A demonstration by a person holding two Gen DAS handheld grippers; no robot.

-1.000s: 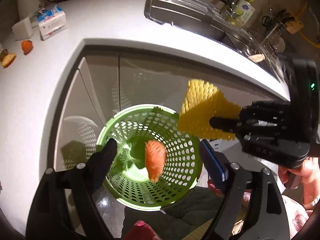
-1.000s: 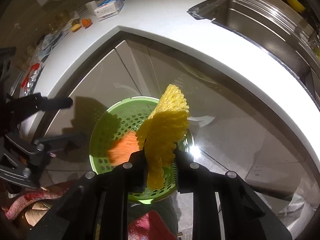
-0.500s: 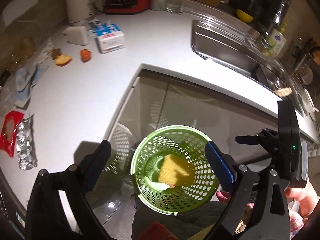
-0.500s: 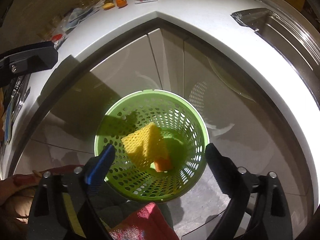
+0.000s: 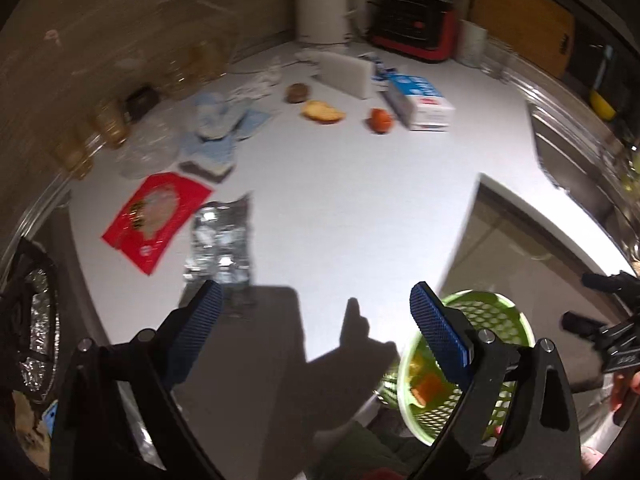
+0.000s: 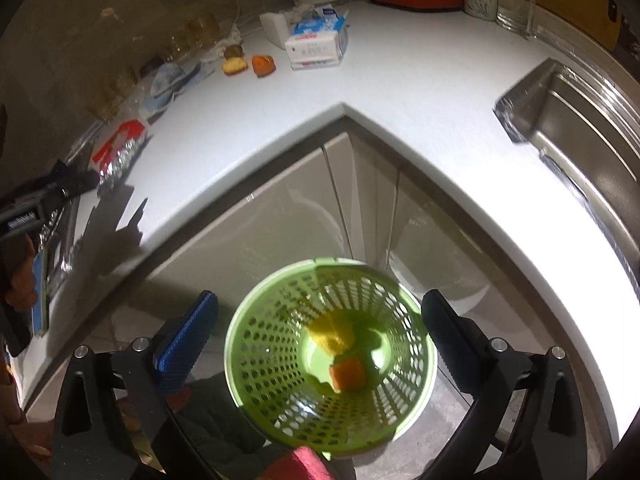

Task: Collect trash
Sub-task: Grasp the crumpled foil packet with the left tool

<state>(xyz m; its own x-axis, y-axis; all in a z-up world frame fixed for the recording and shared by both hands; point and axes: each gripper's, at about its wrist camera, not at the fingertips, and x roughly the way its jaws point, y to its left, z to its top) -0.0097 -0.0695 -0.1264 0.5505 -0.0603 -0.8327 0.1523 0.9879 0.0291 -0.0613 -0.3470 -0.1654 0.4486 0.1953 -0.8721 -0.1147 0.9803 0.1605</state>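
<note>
A green perforated basket (image 6: 272,360) sits on the floor below the counter corner, holding a yellow foam net (image 6: 330,334) and an orange piece (image 6: 347,376). My right gripper (image 6: 320,300) hangs above it, its jaws opening, with nothing between them. My left gripper (image 5: 316,292) is open and empty over the white counter, with the basket (image 5: 500,320) at its lower right. Ahead of it lie a silver foil wrapper (image 5: 220,240), a red wrapper (image 5: 156,216), an orange peel (image 5: 380,120), a bread piece (image 5: 322,113) and a milk carton (image 5: 420,104).
Blue-white wrappers (image 5: 216,124) and glass jars (image 5: 108,124) line the counter's left wall. A white kettle (image 5: 324,4) and a red appliance (image 5: 416,28) stand at the back. The steel sink (image 6: 580,120) is to the right. Glossy cabinet doors (image 6: 280,220) stand behind the basket.
The right gripper opened and the yellow foam net dropped into the basket. The left gripper swung away from the basket to face the counter with the wrappers.
</note>
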